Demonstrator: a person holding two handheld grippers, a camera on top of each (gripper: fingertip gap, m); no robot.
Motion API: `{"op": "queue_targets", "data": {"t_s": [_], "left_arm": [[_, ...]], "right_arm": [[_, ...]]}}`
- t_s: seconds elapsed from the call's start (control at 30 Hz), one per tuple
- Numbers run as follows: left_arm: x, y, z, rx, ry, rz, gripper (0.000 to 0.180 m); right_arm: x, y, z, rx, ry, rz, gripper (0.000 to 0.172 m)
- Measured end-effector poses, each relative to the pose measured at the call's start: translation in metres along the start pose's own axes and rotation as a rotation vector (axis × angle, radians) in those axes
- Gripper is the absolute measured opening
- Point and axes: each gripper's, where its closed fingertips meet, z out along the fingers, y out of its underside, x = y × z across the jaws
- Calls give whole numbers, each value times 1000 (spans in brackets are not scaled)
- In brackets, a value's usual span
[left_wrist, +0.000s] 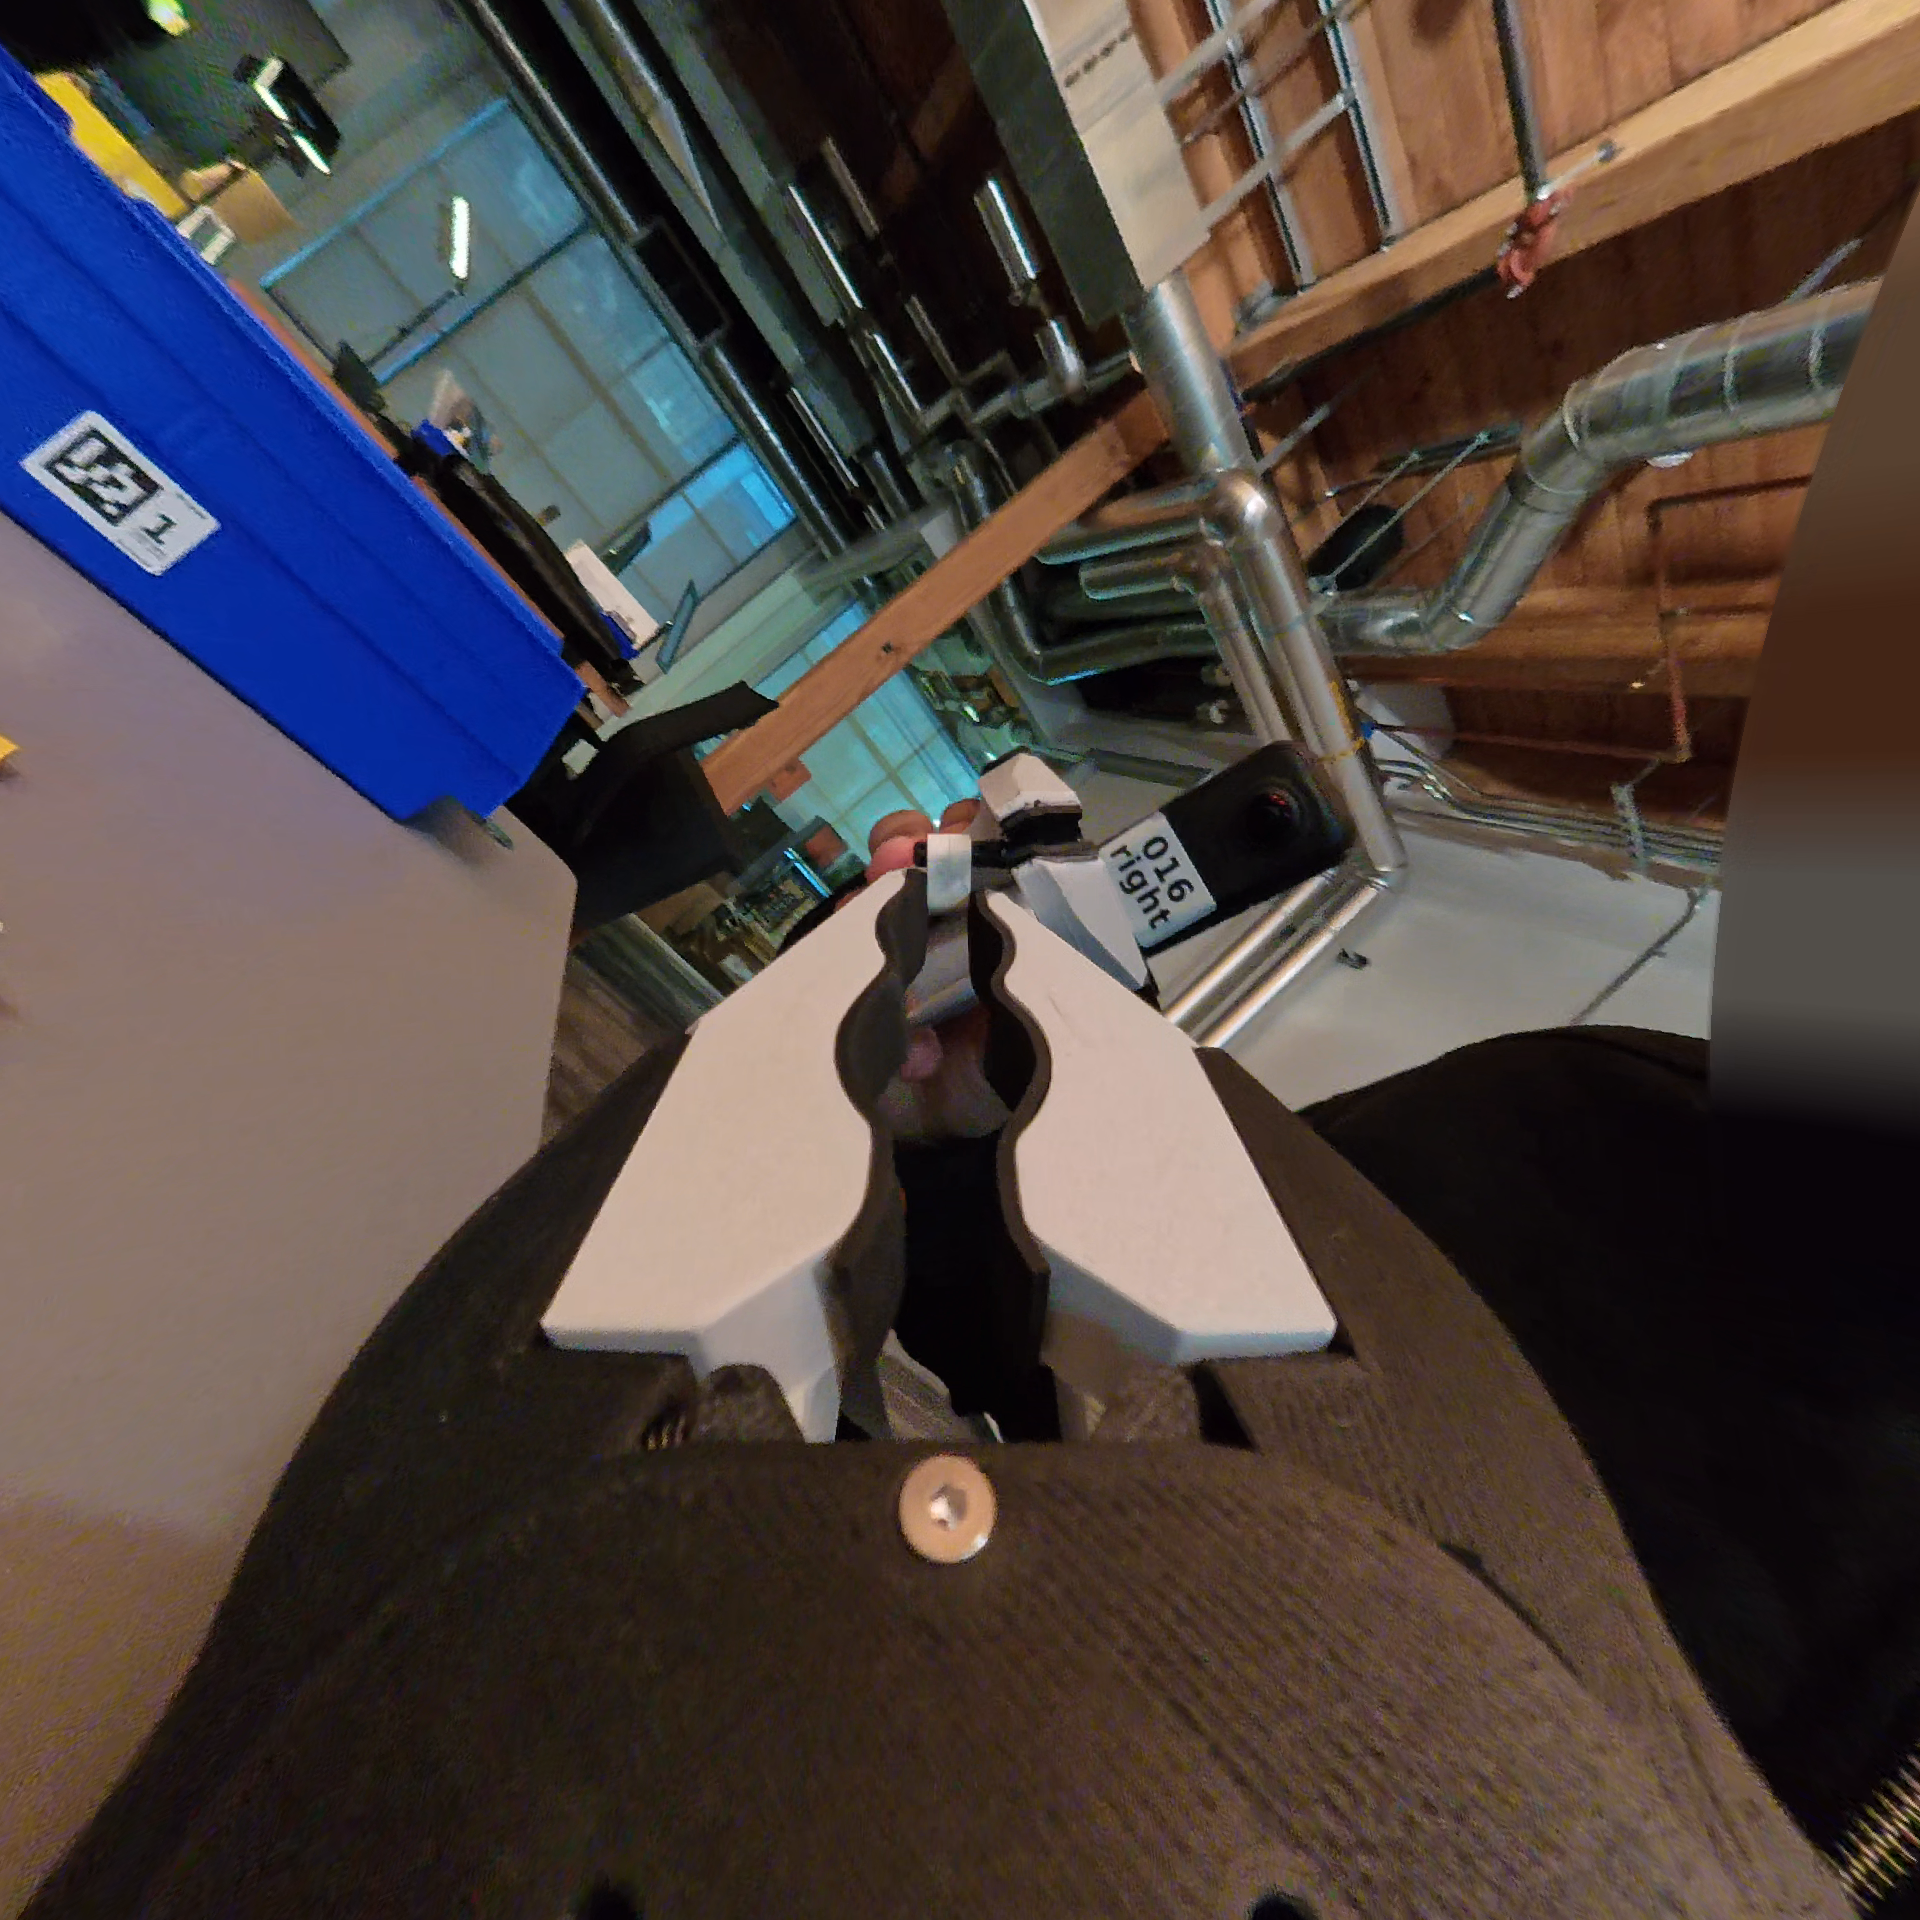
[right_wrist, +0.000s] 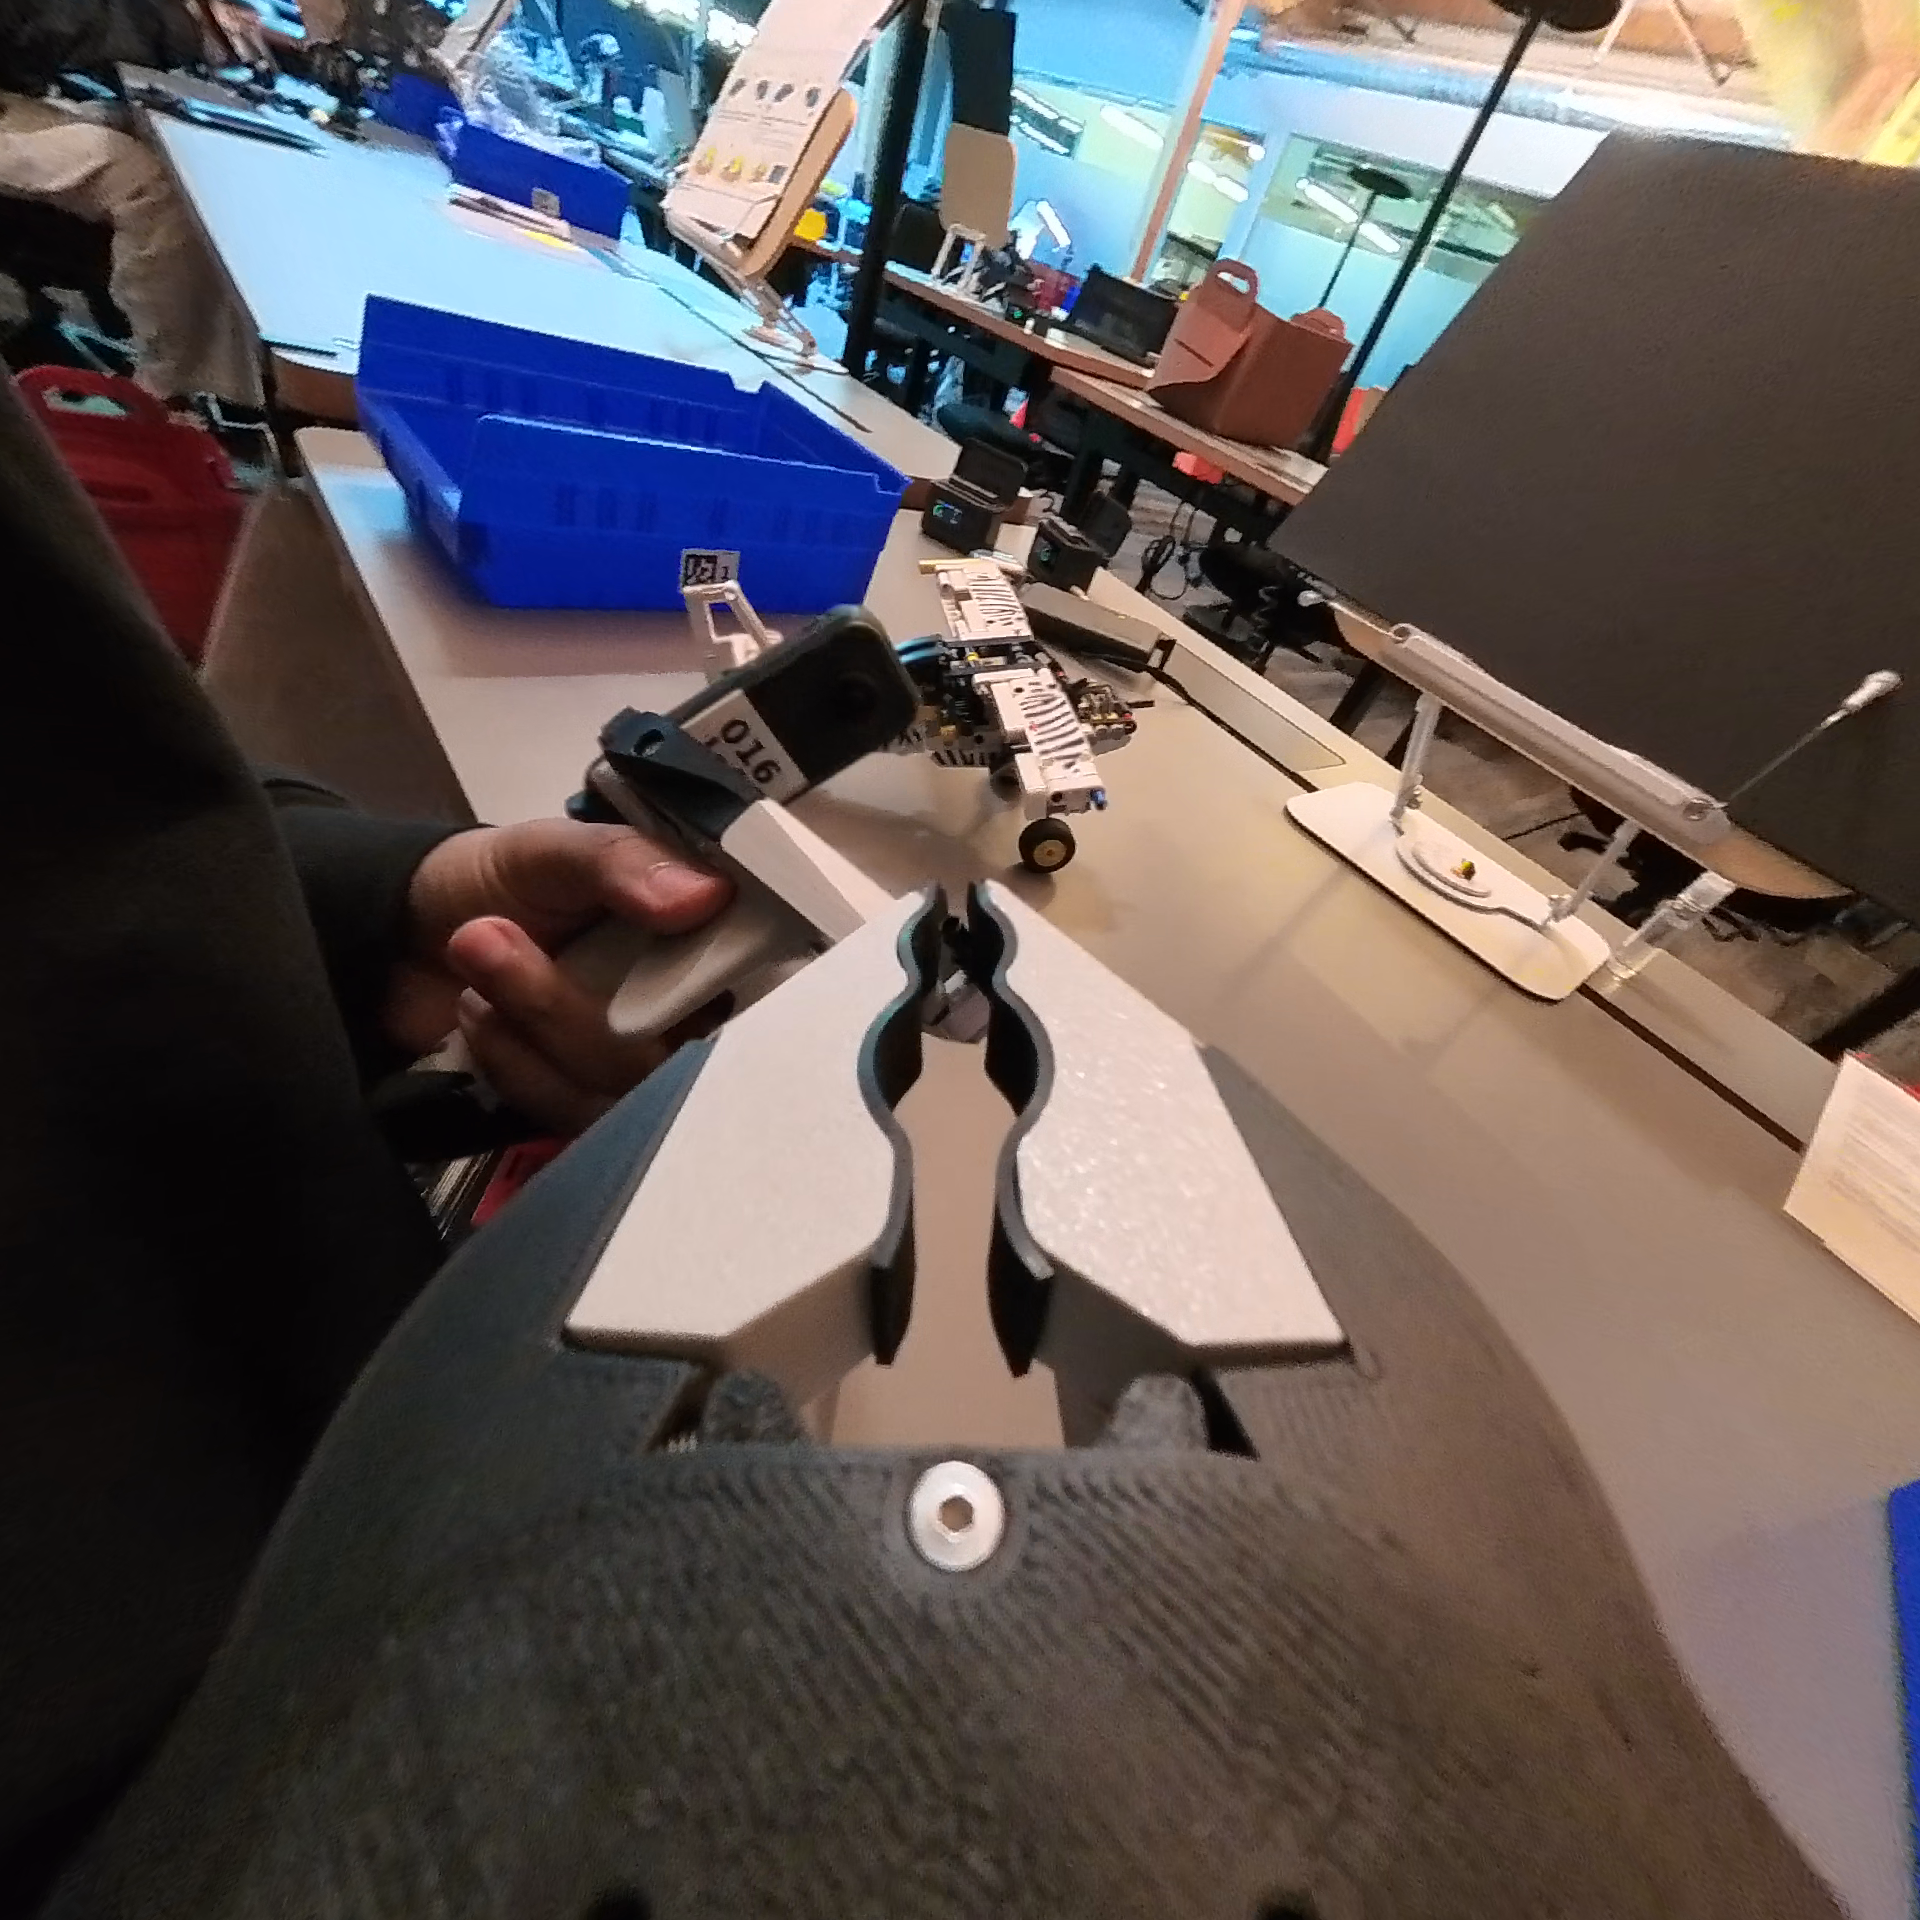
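**Small white piece and black pin clamped between two grippers**

Small white piece (left_wrist: 948, 871) sits pinched at the very tips of the left gripper (left_wrist: 948, 904), held up in the air above the grey table (right_wrist: 1299, 987). A black pin (left_wrist: 1000, 854) juts from its side. The right gripper (right_wrist: 954, 899) has its tips nearly together on that pin, and the two grippers meet tip to tip.

A hand (right_wrist: 540, 935) grips the left gripper's handle. Each gripper's camera body carries a white printed label (left_wrist: 1158, 883), with dark lettering.

Beyond the tips, a white and black brick-built model (right_wrist: 1029, 717) stands on the table on a small yellow-hubbed wheel. Farther back lies a blue bin (right_wrist: 623, 488), bearing a white sticker (left_wrist: 120, 488) with a black square code pattern.
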Motion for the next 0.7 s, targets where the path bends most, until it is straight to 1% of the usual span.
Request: {"op": "queue_targets", "data": {"t_s": [0.17, 0.23, 0.3, 0.33, 0.37, 0.4, 0.43, 0.47, 0.5, 0.57, 0.6, 0.7], "left_arm": [[-8, -4, -1, 16, -126, 116, 2], [-11, -5, -1, 21, -188, 185, 2], [-15, -7, -2, 30, -271, 289, 2], [-26, -13, -7, 50, -386, 357, 2], [-43, -25, -22, 94, -528, 463, 2], [-53, -31, -34, 111, -570, 456, 3], [-50, -32, -34, 108, -504, 372, 3], [-40, -34, -29, 103, -468, 375, 2], [-32, -32, -23, 77, -483, 463, 3], [-31, -21, -14, 5, -521, 582, 3], [-37, -19, -16, 0, -546, 594, 3], [-48, -26, -28, 57, -563, 514, 3]], "right_arm": [[6, 2, -1, 48, 99, 39, 1], [7, 3, -2, 56, 142, 33, 1], [7, 5, -2, 50, 165, 30, 0], [-1, -7, -4, 120, 118, 43, 0], [-6, -22, -7, 189, 92, 88, 0], [1, -25, -8, 173, 138, 80, 0], [16, -16, -11, 108, 243, 1, 0], [30, -5, -15, 56, 328, -48, 0], [37, 4, -17, 43, 336, -7, 0], [38, 8, -17, 103, 265, 169, 0], [40, 11, -16, 112, 251, 229, 0], [40, 28, -7, 65, 228, 323, 0]]}}
